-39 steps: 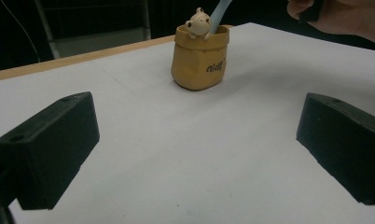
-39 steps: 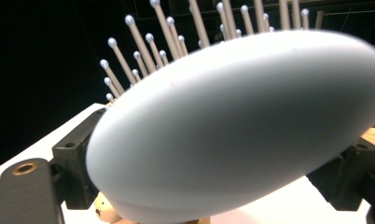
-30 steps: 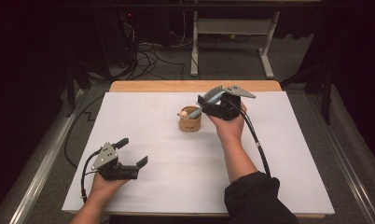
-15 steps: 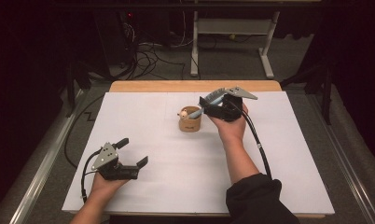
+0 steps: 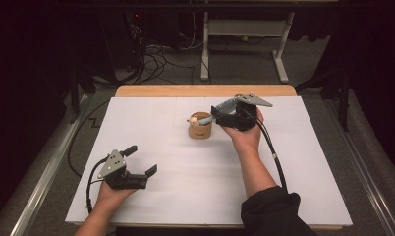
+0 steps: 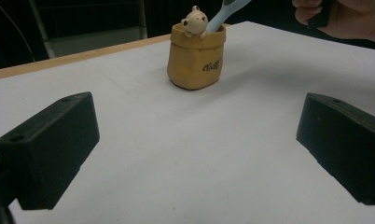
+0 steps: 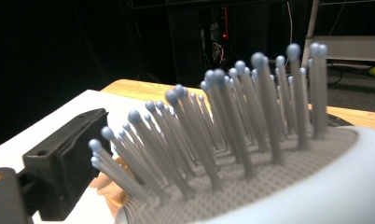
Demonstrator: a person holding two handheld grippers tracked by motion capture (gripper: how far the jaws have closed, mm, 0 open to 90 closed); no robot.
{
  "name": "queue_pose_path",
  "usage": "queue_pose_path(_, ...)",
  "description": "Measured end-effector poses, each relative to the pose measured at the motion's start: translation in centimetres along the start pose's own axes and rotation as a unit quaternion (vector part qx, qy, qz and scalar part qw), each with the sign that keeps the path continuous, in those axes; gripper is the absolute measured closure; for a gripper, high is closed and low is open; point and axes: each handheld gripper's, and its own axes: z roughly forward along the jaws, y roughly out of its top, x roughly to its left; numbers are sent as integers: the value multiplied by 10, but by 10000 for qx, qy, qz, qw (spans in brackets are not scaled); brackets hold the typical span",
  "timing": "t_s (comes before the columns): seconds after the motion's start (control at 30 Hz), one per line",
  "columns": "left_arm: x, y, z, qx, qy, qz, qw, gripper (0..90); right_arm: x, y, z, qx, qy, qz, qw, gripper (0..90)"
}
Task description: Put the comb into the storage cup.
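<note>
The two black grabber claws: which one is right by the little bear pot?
The right gripper. It sits at the tan bear pot with the blue hairbrush between its jaws; the left gripper rests far away near the table's front edge.

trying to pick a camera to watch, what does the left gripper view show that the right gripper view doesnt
Left gripper view alone: the whole tan pot with lettering on its side and a small bear figure at its rim, the pale blue handle standing in the pot, and the left gripper with jaws wide apart over bare paper.

Right gripper view alone: the hairbrush close up, its ball-tipped bristles rising from a grey pad, beside one black jaw of the right gripper.

Both share: the white sheet, the table's wooden edge and a dark room behind.
</note>
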Motion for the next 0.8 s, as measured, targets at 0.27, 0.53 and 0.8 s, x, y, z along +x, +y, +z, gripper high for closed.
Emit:
queue_pose_path(0.27,0,0,0,-2,-3,-5,10000,0,-1,0,-5,31,12,-62,10000,6)
queue_pose_path(0.53,1,0,0,17,-6,-23,10000,0,0,0,-10,50,5,-94,9999,5)
queue_pose_path(0.8,1,-1,1,34,-10,-46,10000,0,2,-6,-19,90,-39,-212,9997,5)
